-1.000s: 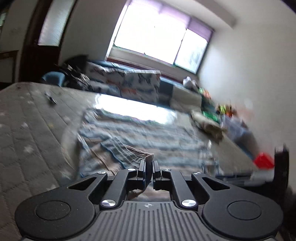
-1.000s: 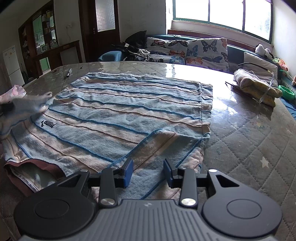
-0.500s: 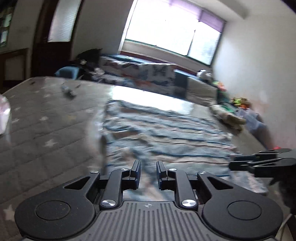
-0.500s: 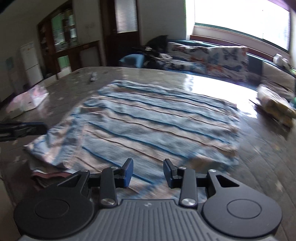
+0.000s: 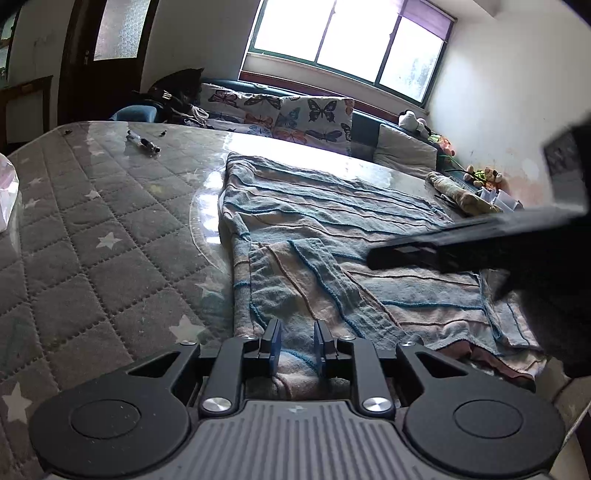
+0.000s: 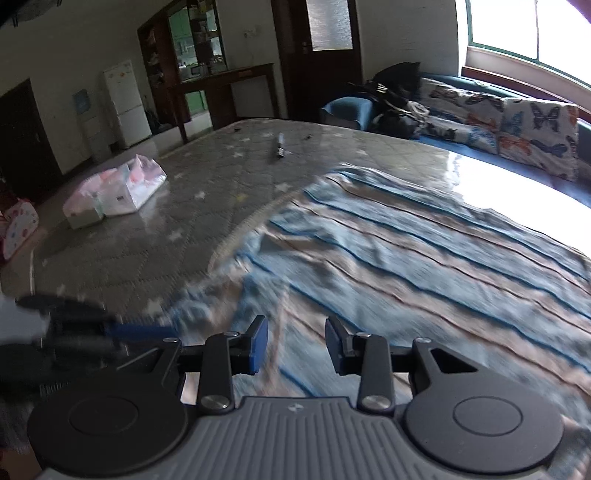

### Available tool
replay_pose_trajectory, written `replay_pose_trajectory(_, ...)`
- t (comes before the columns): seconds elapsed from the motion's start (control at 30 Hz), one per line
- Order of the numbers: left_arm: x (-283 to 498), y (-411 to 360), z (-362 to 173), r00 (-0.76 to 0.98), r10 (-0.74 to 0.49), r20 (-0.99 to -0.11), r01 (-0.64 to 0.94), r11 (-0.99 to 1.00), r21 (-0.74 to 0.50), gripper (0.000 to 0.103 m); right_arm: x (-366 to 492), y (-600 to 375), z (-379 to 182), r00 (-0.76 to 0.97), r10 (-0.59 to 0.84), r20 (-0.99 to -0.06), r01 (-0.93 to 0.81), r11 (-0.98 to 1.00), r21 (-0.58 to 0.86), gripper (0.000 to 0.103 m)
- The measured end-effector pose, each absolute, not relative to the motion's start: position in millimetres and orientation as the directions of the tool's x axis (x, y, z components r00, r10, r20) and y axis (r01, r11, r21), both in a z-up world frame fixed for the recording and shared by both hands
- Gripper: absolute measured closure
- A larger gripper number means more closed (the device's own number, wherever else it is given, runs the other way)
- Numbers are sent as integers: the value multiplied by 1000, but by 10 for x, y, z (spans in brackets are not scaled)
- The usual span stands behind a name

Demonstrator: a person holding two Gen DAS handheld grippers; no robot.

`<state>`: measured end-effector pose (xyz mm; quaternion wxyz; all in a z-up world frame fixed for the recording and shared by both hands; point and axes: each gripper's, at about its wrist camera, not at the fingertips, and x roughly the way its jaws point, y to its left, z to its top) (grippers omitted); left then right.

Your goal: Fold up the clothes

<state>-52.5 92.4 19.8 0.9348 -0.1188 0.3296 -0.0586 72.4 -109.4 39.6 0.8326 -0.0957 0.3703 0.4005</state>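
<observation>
On the grey star-quilted bench lies the blue-and-beige striped knit garment, near corner folded over. Left tongs have just been opening, spread astride its near edge; right tongs spread above it, empty.

A pen lies on the quilted star-patterned mattress — a tissue pack sits near its edge, butterfly cushions line the window.

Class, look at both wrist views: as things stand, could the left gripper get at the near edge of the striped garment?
Probably yes. The left gripper has just been opening; its jaws stand apart over the striped garment's near edge, nothing between. The right gripper is off to the side.
</observation>
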Motion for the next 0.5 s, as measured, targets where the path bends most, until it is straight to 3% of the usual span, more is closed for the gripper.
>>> replay_pose_trajectory(0.17, -493, 932, 189, 774, -197, -602, 36, 963, -269, 82, 853, -797, 261, 388, 592, -706, -734, 662, 151, 69)
replay_pose_trajectory(0.5, -477, 930, 196, 772, -205, -601, 45, 962, -270, 78, 789, -815, 201, 452, 507, -734, -721, 692, 35, 71)
